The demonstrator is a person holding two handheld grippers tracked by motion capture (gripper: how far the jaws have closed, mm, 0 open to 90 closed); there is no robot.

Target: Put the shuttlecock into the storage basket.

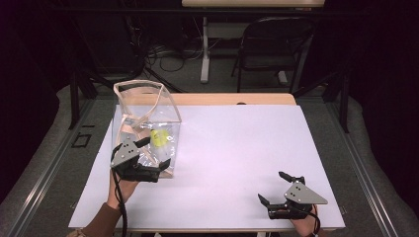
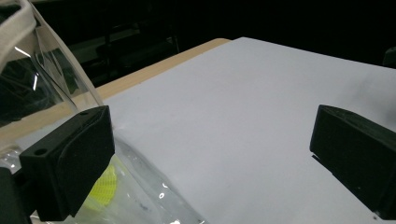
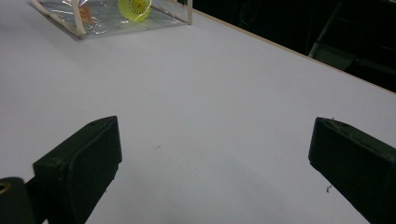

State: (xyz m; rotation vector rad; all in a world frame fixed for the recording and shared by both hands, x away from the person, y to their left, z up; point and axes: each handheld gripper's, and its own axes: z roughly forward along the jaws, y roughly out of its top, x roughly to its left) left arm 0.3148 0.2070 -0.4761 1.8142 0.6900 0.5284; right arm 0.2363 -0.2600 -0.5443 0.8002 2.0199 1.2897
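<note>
Bag (image 1: 148, 118) stands on the tabletop (image 1: 237, 163), a yellow ball (image 1: 158, 138) already inside. Left tool (image 1: 157, 152) gapes beside it, gripping nothing. Right tool (image 1: 273, 186) idles wide, empty.

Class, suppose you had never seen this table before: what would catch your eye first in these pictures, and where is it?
First, the clear plastic bag standing open at the far left of the white table, with a bright yellow object inside near its bottom. Next, the left gripper, jaws open, right against the bag's near side. The right gripper rests open at the near right, apart from everything.
</note>
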